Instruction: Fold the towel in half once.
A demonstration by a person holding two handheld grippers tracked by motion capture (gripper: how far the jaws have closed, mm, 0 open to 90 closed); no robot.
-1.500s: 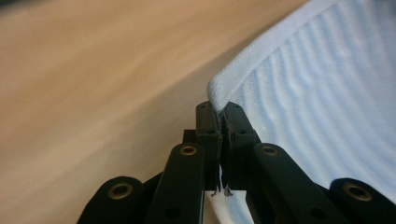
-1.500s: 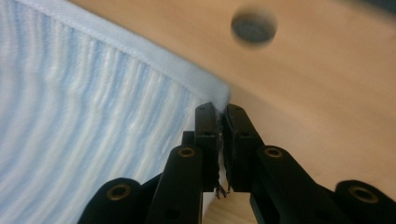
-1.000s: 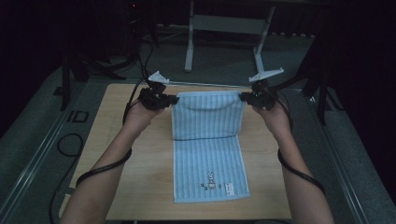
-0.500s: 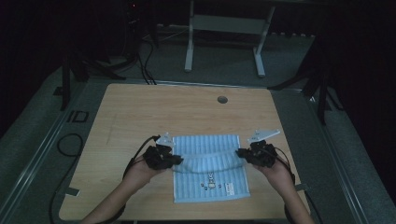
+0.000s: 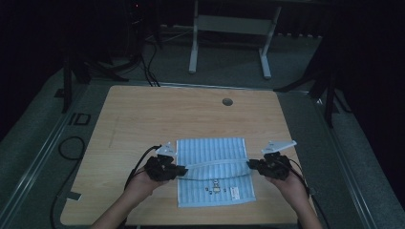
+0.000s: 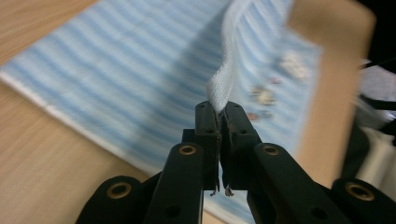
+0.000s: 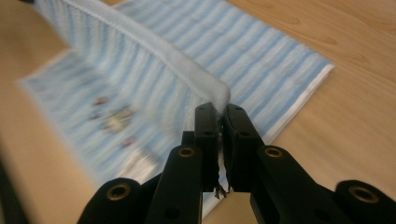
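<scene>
- The person's left hand (image 5: 143,183) comes in from the bottom of the high view, forearm angled up and to the right, and carries the left gripper (image 5: 184,170) low over the near part of the wooden table (image 5: 143,114), pointing inward toward the middle.
- The right hand (image 5: 286,183) mirrors it on the other side, with the right gripper (image 5: 249,164) pointing inward at about the same height.
- Both pairs of jaws are pinched tight on the towel (image 5: 210,152): in the left gripper view the white hem (image 6: 219,86) rises straight out of the closed jaws, and in the right gripper view a folded corner (image 7: 217,93) sits clamped the same way.
- The blue striped towel lies on the near middle of the table, its far part flat, and the held edge stretches as a pale band between the two grippers, above the lower layer with a small printed motif (image 5: 216,187).
- The towel's near edge lies close to the table's near edge; its left and right edges have bare wood beside them.
- Beyond the towel the tabletop is open wood up to a round cable hole (image 5: 227,101) near the far edge.
</scene>
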